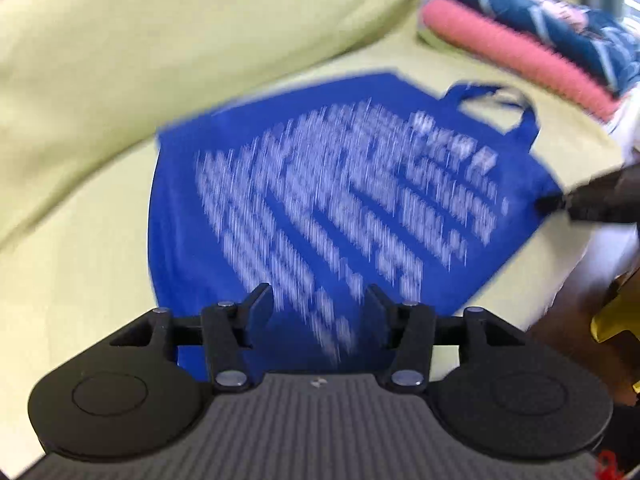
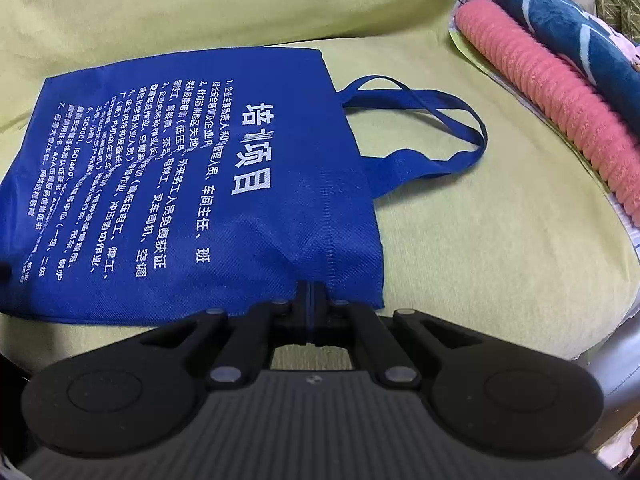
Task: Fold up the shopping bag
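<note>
Blue shopping bag (image 2: 192, 200) lies flat on yellow-green cushion (image 2: 500, 260), handles (image 2: 420, 128) trailing right toward rolled pink towel (image 2: 560, 128). Right gripper (image 2: 312, 296) clamped on near right corner, likely anchoring it. Left gripper (image 1: 318, 304) jaws apart, nothing between them, above near edge.

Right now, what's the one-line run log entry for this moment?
bag: flat on cushion | right gripper: shut on bag edge | left gripper: open, nothing held | fold: not started
</note>
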The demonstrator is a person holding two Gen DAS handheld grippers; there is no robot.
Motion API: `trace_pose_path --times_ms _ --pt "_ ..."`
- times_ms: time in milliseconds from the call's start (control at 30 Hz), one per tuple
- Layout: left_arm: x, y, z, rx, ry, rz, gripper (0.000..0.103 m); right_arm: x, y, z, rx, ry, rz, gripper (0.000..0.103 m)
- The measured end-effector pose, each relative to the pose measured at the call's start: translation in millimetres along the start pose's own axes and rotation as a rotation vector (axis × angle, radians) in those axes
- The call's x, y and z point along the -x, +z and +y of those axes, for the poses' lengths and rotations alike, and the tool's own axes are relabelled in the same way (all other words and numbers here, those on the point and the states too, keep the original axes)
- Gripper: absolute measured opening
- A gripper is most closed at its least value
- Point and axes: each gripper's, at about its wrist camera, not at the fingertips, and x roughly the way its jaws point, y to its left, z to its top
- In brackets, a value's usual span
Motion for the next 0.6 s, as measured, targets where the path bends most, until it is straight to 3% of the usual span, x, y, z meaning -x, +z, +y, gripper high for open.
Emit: trace_pose_path --times_ms 167,267,300,433,600 --pt "-26.9 86.6 23.4 -0.186 -0.107 -0.063 0.058 -0.4 -0.6 -4.9 -0.017 0.029 0.0 0.0" --pt "-54.3 138.6 45.7 -0.257 -0.186 -0.046 0.071 -1.0 0.4 -7.9 -0.028 0.046 0.004 0.0" --pt "-65.8 153.6 53.1 -0.274 -0.23 -0.026 0.078 -1.3 0.9 -9.2 -0.034 0.052 0.007 0.0" --pt "-118.6 202.6 80.5 -0.286 -0.402 0.087 0.08 -2.7 3.3 -13.9 -0.057 0.077 0.021 0.0" --pt "-182.5 222.2 97.5 -0.263 -0.577 0.242 0.082 -3.8 4.8 -15.8 -0.066 0.088 0.032 0.0"
